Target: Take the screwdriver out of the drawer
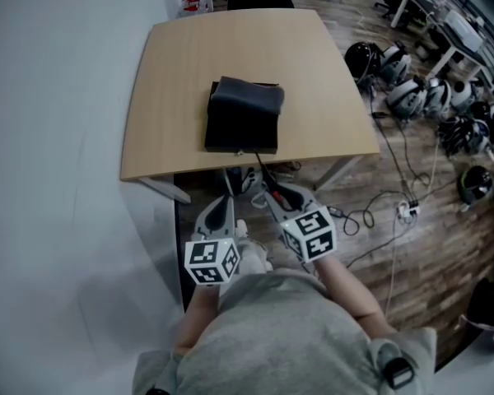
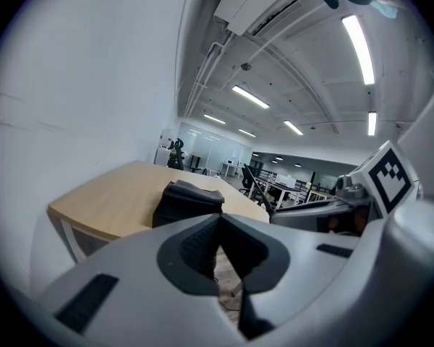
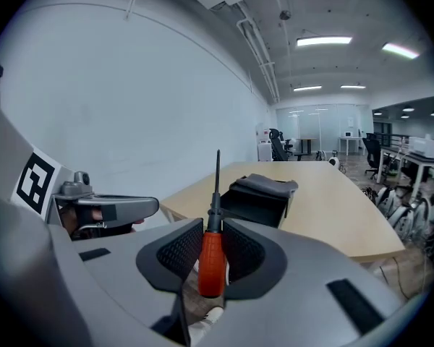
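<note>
Two ribbed dark fingers (image 3: 177, 255) of the right gripper (image 3: 213, 230) clamp the screwdriver (image 3: 210, 262) by its smooth orange-red handle, so they stand fairly wide apart. Its slim dark shaft runs out past the fingertips along the line of the fingers, the tip aimed up and away towards the black drawer box (image 3: 257, 194). The tip is too fine for us to tell its kind.

The left gripper (image 2: 218, 221) has its fingers (image 2: 195, 248) closed tip to tip with nothing between them. We see only floor through the gap behind the tips.

In the head view both grippers sit short of the near edge of the bench (image 1: 173, 81), a pale wood-grain top with rounded corners, so the screwdriver is off it, over the plank floor (image 1: 412, 262). There we can hardly make the screwdriver out. The box sits mid-bench, with something dark and soft-looking on its top. Whether its drawer is open we cannot tell. Our grey top (image 1: 288, 336) hides the arms' upper parts.
</note>
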Available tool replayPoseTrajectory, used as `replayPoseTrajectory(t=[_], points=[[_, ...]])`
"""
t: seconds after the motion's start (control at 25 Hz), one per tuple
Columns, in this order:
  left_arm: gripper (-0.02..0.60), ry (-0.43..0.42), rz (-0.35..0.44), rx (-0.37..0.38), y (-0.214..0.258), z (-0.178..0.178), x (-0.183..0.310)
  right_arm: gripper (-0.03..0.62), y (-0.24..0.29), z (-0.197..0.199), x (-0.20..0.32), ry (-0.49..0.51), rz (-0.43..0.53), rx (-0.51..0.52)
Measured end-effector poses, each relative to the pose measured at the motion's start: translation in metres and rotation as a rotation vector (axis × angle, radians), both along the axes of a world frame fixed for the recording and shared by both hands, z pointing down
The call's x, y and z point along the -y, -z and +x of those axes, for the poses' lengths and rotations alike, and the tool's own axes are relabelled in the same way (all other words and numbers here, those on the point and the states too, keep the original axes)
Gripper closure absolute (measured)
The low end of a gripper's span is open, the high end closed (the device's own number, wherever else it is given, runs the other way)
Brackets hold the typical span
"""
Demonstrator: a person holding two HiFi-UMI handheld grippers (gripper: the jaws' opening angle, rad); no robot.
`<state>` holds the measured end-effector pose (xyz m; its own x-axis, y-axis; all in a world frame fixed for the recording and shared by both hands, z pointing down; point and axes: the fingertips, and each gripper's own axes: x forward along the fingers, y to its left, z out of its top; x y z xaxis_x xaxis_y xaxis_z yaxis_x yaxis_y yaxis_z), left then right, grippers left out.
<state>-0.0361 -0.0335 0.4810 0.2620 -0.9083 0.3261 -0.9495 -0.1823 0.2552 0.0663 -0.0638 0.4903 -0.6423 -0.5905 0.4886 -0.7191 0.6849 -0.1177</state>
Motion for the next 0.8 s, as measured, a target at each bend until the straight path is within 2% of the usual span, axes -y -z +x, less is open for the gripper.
replayPoseTrajectory(t=[0.4,0.8], points=[[0.581,0.003,-0.002,-0.005,-0.007,0.008,-0.038,0.510,0.000,0.009,-0.043,-0.012,0.000,0.051],[0.581,0.002,0.006,-0.012,-0.006,0.012,-0.050,0.510,0.009,0.014,-0.054,-0.029,0.041,0.058]])
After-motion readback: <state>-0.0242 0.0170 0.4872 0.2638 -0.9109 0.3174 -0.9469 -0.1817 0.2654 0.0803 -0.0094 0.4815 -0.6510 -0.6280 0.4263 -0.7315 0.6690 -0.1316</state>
